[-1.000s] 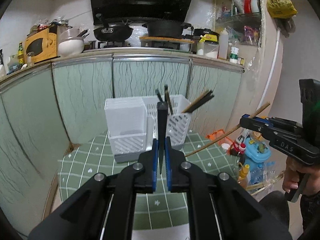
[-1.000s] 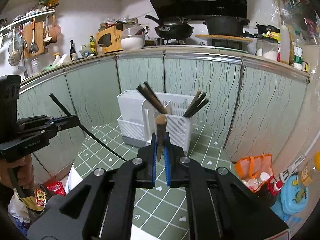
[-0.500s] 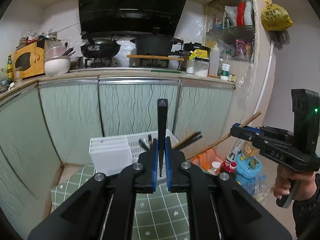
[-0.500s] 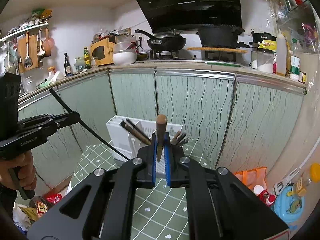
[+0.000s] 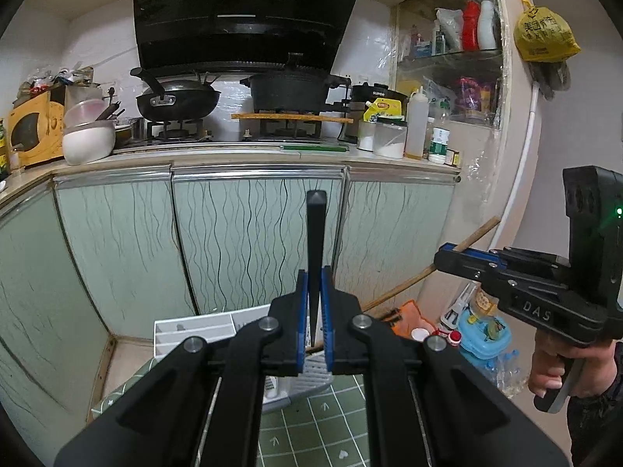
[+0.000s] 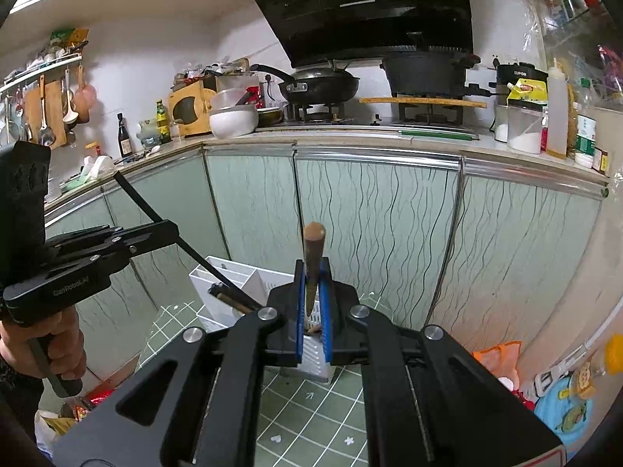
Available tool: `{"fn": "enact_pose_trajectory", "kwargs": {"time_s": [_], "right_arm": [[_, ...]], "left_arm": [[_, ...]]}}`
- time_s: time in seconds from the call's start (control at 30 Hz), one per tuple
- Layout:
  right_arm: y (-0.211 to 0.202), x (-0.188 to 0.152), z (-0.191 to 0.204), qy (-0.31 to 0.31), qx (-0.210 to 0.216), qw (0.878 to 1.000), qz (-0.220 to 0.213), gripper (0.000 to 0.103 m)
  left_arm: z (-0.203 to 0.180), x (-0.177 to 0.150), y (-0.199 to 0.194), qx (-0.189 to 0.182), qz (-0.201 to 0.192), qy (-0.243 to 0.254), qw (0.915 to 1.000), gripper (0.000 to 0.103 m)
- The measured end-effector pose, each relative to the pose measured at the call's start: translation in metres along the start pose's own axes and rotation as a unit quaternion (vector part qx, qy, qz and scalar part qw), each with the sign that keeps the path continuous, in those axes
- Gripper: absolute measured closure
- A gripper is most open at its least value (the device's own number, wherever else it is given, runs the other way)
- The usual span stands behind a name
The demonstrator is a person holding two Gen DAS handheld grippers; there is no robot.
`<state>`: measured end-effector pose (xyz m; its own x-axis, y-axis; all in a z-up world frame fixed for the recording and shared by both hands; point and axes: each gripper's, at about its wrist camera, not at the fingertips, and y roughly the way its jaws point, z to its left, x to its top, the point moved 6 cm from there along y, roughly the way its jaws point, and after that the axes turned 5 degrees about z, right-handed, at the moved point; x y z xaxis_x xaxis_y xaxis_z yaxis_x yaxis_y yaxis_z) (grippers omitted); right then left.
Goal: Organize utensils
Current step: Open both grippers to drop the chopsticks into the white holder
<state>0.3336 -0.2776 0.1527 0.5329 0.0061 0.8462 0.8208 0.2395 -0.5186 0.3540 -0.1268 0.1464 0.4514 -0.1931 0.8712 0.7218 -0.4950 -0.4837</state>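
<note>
Green-fronted kitchen cabinets (image 5: 249,241) filled the background. Clenched on a black chopstick (image 5: 314,249), the left gripper (image 5: 314,323) hung above the white utensil caddy (image 6: 233,284); the right gripper (image 6: 312,311), to its right, pinched a brown wooden chopstick (image 6: 312,260). Lowering each stick tip-first into one compartment, without knocking rims, would likely serve best. Dark chopsticks (image 6: 229,299) already leaned inside the caddy on the near green-tiled table (image 6: 311,420).
</note>
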Motion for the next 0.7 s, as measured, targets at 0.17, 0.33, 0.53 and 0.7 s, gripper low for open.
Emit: {"fn": "enact_pose_trajectory", "kwargs": {"time_s": [0.17, 0.33, 0.53, 0.7], "right_arm": [[0.028, -0.001, -0.008, 0.004, 0.0, 1.0, 0.015, 0.097], [0.055, -0.008, -0.014, 0.006, 0.003, 0.999, 0.036, 0.097], [0.082, -0.018, -0.018, 0.004, 0.009, 0.998, 0.059, 0.095], [0.083, -0.023, -0.027, 0.005, -0.021, 0.999, 0.039, 0.019]], "left_arm": [[0.007, -0.002, 0.026, -0.001, 0.007, -0.002, 1.0, 0.095], [0.017, -0.011, 0.051, 0.001, 0.019, -0.009, 0.9998, 0.095], [0.027, -0.019, 0.071, 0.016, 0.019, -0.009, 0.9997, 0.075], [0.037, -0.021, 0.063, 0.031, -0.002, -0.016, 0.9994, 0.013]]}}
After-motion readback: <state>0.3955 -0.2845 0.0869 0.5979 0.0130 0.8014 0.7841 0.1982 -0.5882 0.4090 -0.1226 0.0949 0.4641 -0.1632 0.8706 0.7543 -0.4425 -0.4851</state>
